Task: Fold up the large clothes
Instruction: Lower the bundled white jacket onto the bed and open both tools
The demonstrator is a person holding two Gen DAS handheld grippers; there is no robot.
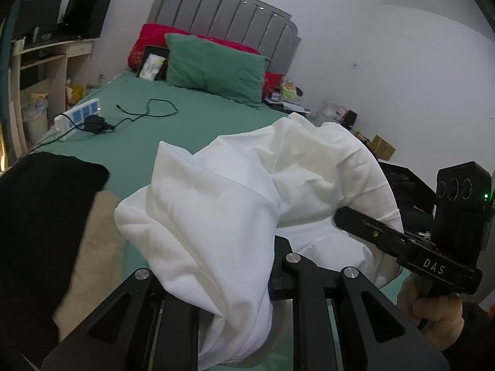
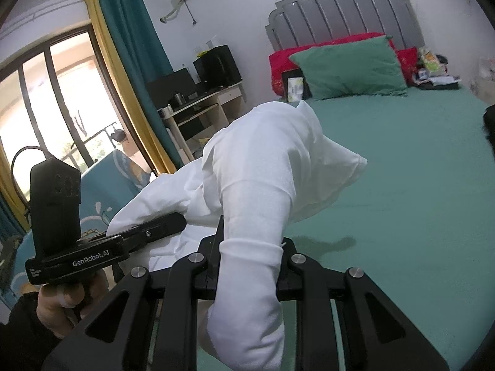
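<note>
A large white garment [image 1: 235, 204] hangs bunched between my two grippers above the green bed [image 1: 185, 136]. My left gripper [image 1: 244, 284] is shut on a fold of it; the cloth drapes over its fingers and hides the tips. My right gripper [image 2: 247, 266] is shut on a sleeve-like part of the same white garment [image 2: 266, 167], which falls down over its fingers. The right gripper also shows in the left wrist view [image 1: 346, 216], pushed against the cloth. The left gripper shows in the right wrist view [image 2: 176, 222] at the left.
Black cloth [image 1: 40, 216] over beige cloth [image 1: 92, 266] lies at the left. A power strip [image 1: 77, 117], charger and cable [image 1: 148, 113] lie on the bed. Green pillow [image 1: 216, 65] and red pillows sit by the grey headboard [image 1: 229, 15]. A desk [image 2: 204, 102] and window [image 2: 55, 108] stand left.
</note>
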